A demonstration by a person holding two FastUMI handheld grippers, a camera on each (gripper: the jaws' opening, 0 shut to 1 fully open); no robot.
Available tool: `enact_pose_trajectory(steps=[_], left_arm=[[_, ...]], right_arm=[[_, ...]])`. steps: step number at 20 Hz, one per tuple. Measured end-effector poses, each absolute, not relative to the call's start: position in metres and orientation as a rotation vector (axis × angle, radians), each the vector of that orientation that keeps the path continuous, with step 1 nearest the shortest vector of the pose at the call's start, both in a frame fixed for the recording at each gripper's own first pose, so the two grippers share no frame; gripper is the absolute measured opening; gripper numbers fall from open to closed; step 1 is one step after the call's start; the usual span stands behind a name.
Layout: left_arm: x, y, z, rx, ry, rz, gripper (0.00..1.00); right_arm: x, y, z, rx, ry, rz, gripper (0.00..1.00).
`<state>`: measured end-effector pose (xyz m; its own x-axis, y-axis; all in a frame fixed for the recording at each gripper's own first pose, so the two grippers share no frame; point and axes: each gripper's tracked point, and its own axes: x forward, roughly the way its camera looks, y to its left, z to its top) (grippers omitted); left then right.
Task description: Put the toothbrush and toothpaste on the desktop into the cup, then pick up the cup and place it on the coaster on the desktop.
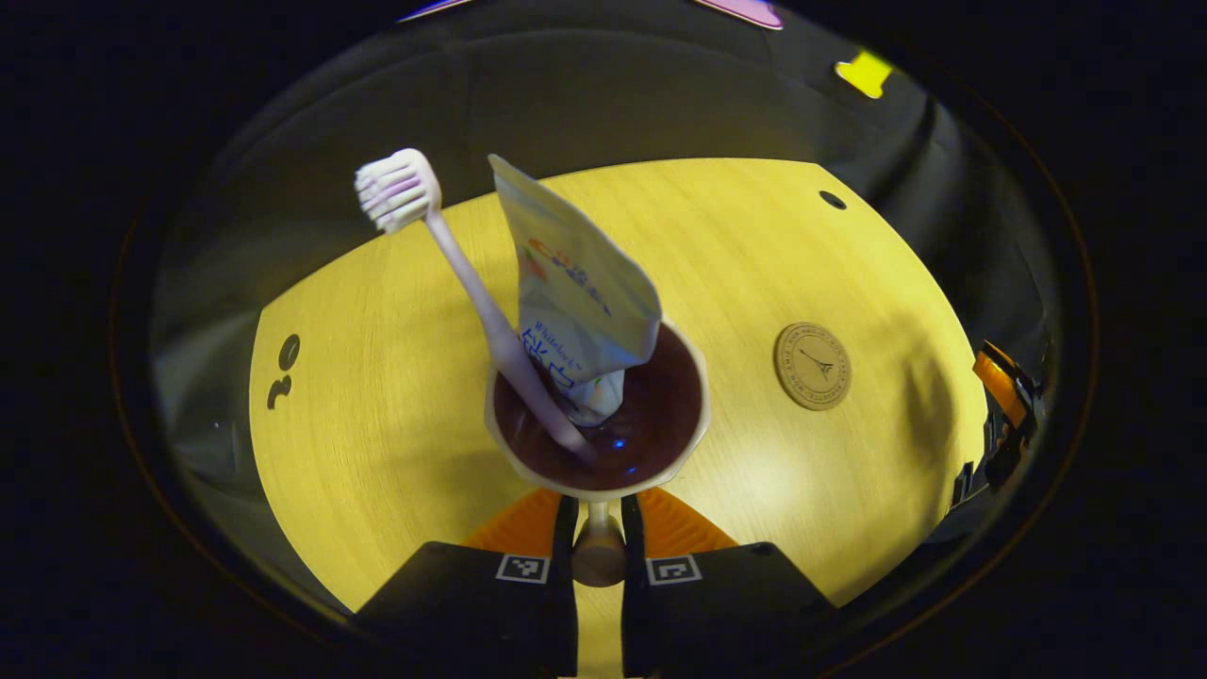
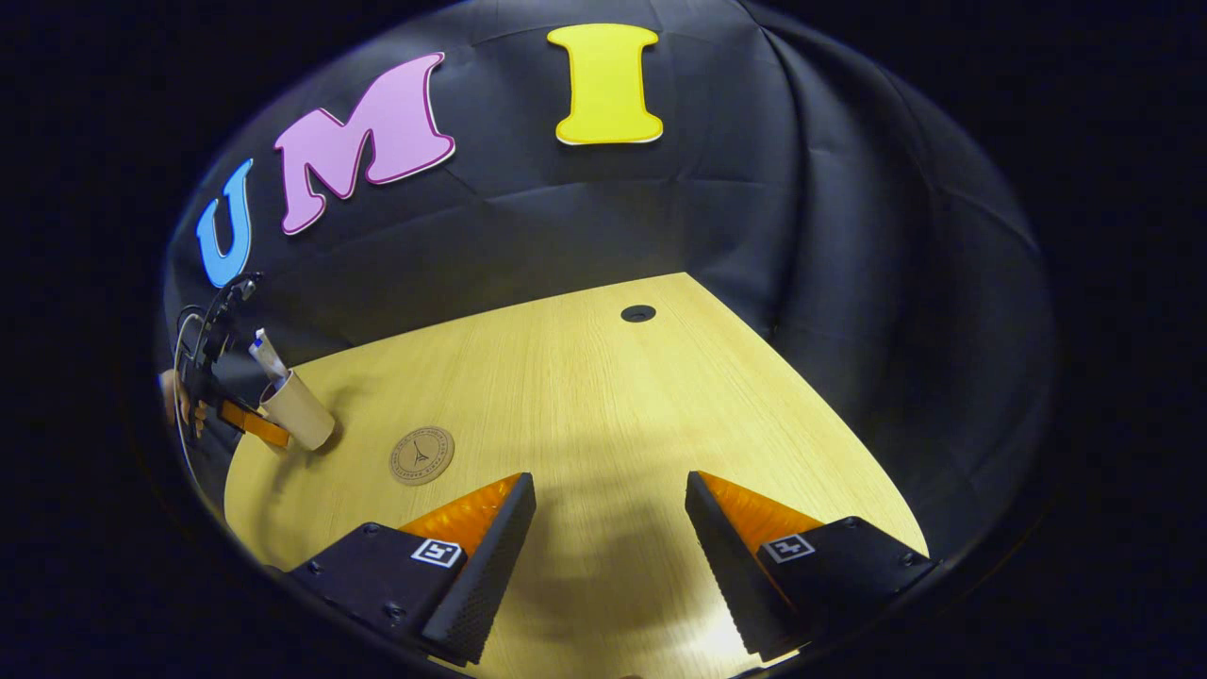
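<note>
Cup loaded and gripped; coaster lies to its right.

We hold the cream ceramic cup (image 1: pixel 597 415) by its handle in the left tongs (image 1: pixel 598 528), clenched; the pink toothbrush (image 1: pixel 453 273) and the white toothpaste tube (image 1: pixel 575 292) stand inside. The round cork coaster (image 1: pixel 812 365) sits on the pale wooden table (image 1: pixel 377 377), near the cup. The right tongs (image 2: pixel 610 556) hang released, well apart.

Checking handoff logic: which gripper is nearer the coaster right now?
Right. The right gripper hangs open just beside the coaster, which lies off its left finger. The left gripper, shut on the cup, sits farther off, with the coaster to its right.
</note>
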<state>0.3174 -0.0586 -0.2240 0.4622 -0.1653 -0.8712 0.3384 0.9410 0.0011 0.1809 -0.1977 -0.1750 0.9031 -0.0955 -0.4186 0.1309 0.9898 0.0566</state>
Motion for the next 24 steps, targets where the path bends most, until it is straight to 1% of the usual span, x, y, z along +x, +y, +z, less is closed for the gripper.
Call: enact_pose_trajectory(steps=[7,14,18,24], left_arm=[[0.321,-0.140,-0.197,0.245,1.007,-0.439,0.23],[0.320,-0.212,-0.200,0.321,1.012,-0.556,0.23],[0.320,-0.240,-0.215,0.346,1.039,-0.576,0.23],[0.322,-0.251,-0.233,0.371,1.051,-0.562,0.23]], right_arm=[[0.165,-0.213,-0.155,0.043,0.376,-0.132,0.98],[0.144,-0.240,-0.150,0.090,0.349,-0.190,0.98],[0.131,-0.253,-0.155,0.106,0.350,-0.221,0.98],[0.118,-0.264,-0.163,0.129,0.363,-0.241,0.98]])
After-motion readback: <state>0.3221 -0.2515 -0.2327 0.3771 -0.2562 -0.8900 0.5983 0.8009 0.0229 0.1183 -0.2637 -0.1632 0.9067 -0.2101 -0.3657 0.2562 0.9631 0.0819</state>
